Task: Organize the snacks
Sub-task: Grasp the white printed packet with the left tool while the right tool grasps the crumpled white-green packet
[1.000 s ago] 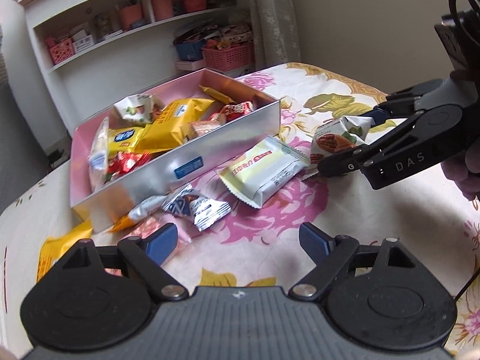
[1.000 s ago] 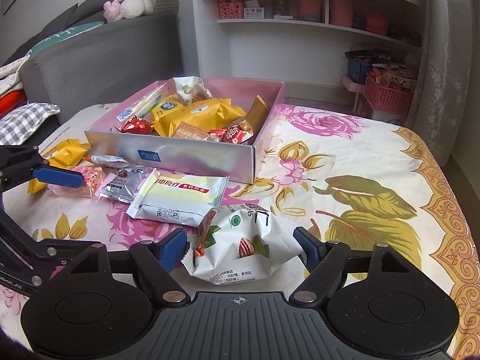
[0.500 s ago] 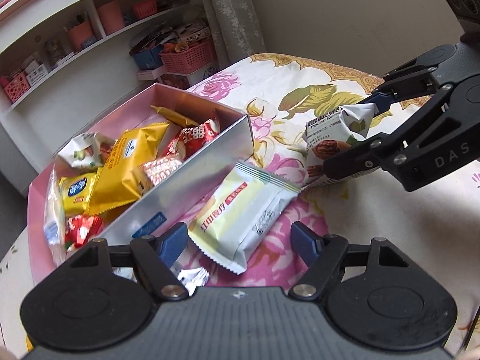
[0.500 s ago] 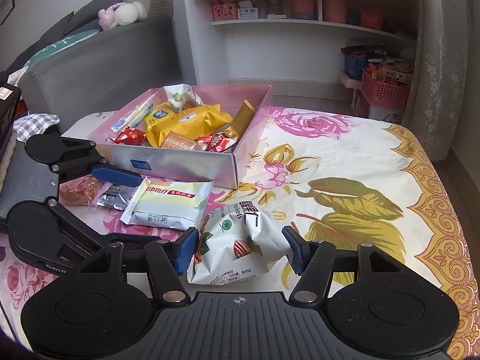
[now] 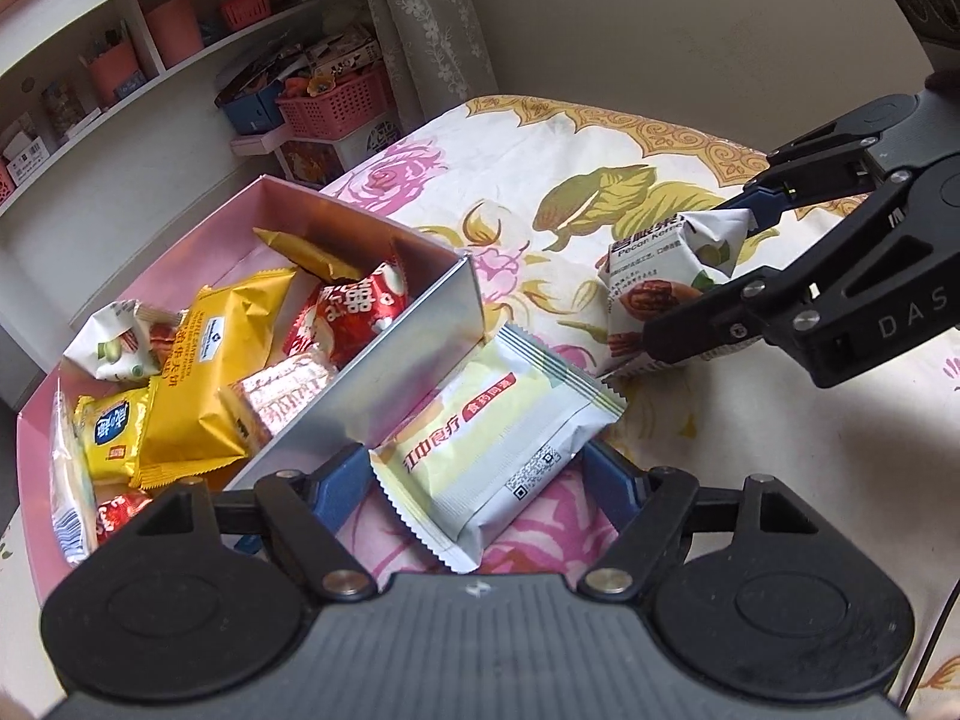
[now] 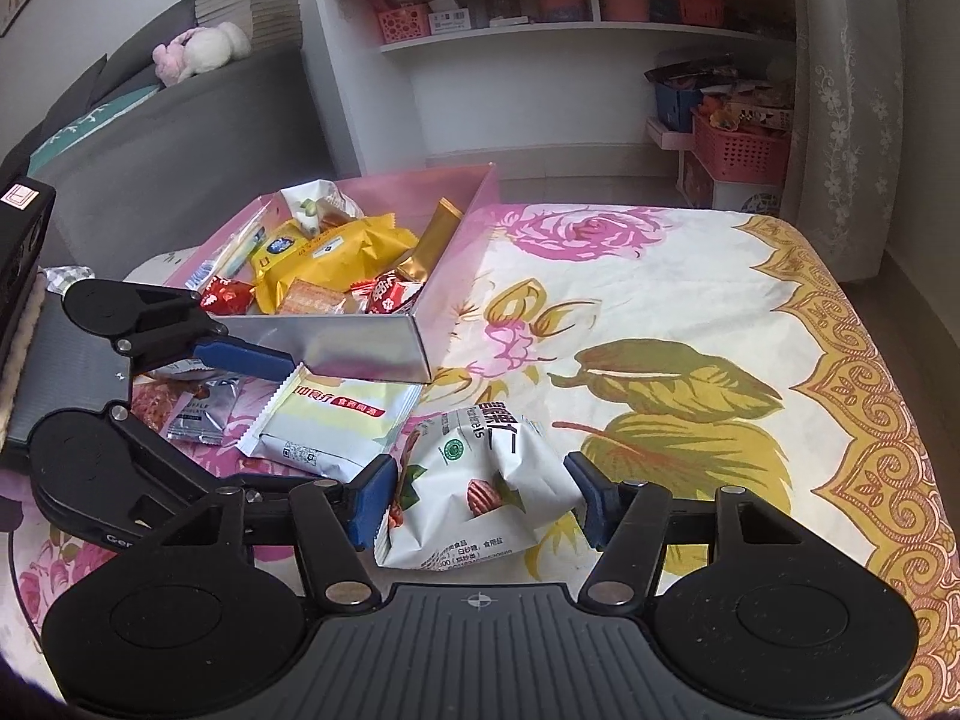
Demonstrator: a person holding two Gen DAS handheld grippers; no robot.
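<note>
A pale green and white snack packet lies on the flowered cloth beside the silver box. My left gripper is open with its fingers on either side of this packet; it also shows in the right wrist view. My right gripper is shut on a white pecan packet and squeezes its sides. The pecan packet shows in the left wrist view between the right gripper's fingers. The box holds several yellow, red and white snacks.
Small silver and pink packets lie left of the box front. A white shelf unit and a pink basket stand behind the table. A grey sofa is at the left. The cloth stretches to the right.
My left gripper moved forward and right until its fingers straddle the green-white packet. My right gripper closed inward on the pecan packet, which now looks squeezed and slightly raised.
</note>
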